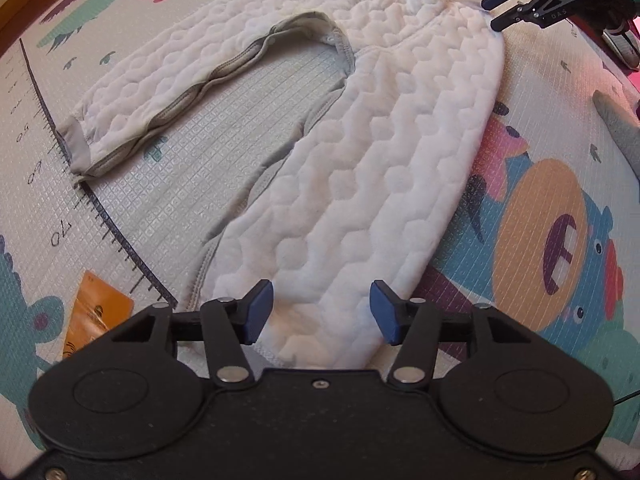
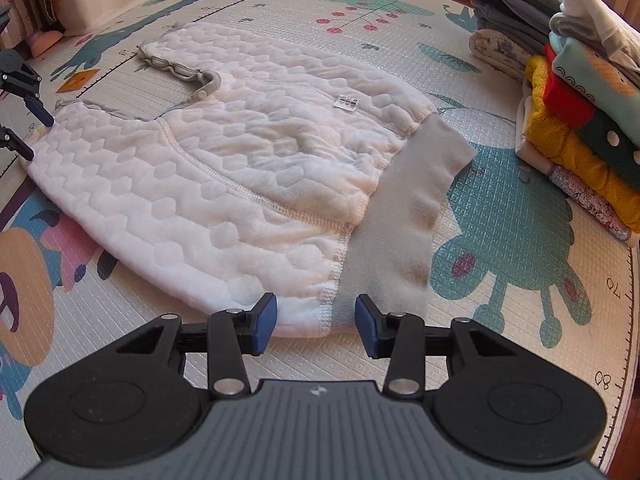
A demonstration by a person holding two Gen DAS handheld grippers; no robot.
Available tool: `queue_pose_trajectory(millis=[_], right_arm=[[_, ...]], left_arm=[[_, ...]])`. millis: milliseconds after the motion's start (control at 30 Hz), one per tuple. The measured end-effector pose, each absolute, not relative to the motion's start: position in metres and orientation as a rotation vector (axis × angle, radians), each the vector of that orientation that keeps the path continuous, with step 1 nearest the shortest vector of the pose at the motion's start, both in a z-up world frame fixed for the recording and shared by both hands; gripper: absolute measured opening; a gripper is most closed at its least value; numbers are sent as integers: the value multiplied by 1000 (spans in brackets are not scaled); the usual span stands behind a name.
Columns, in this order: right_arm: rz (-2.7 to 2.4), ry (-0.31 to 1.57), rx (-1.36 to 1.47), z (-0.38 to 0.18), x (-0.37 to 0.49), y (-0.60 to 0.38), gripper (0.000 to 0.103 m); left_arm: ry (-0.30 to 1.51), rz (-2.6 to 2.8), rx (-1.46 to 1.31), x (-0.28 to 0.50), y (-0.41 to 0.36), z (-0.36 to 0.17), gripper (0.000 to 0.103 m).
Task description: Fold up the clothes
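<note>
- Right tongs (image 2: 316, 322): blue pads spread apart, hovering at the garment's near edge.
- White quilted trousers (image 2: 224, 184): lying flat on the play mat (image 2: 500, 300) ahead, grey waistband (image 2: 404, 216) nearest.
- Stack of folded clothes (image 2: 576, 108): far right.
- Left tongs (image 2: 24, 128): far left, by a trouser leg.

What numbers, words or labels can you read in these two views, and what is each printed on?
"70" and "80": ruler scale on the play mat.
"70", "60", "50": the mat's ruler, left wrist view.
"DAS": right gripper, faint.
Garment label on the white quilted romper: too small to read.
</note>
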State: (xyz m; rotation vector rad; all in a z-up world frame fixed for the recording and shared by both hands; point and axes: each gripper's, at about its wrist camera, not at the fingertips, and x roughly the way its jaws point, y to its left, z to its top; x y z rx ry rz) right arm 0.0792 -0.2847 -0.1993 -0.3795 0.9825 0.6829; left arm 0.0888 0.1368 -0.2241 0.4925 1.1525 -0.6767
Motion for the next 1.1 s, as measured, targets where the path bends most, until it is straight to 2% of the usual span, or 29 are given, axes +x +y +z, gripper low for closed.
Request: queue_pose_trajectory(millis=[267,433,600,733,800,833,1100], right_arm=[[687,905,-343,-204,71,-272,42],[666,899,-307,-207,73,-280,42],[642,892,-238,-213,75,-289,42],[605,878,-249,-217,58,-288,44],[593,881,-242,-218,50,-290,44],[591,882,-243,-217,46,-290,44],[568,921,-255,-208,44,-287,42]], left_arm=[[929,-801,387,193,30,-175,50],[885,-890,381,250,-60,-181,46],[939,-852,343,295,-127,-220,38],[1024,-724,218,330,-150,-250,36],[1079,-636,150,347,-150,-247,23],[1099,-637,138,353,-148,-247,20],[1081,-668,266,345,-154,-237,20]])
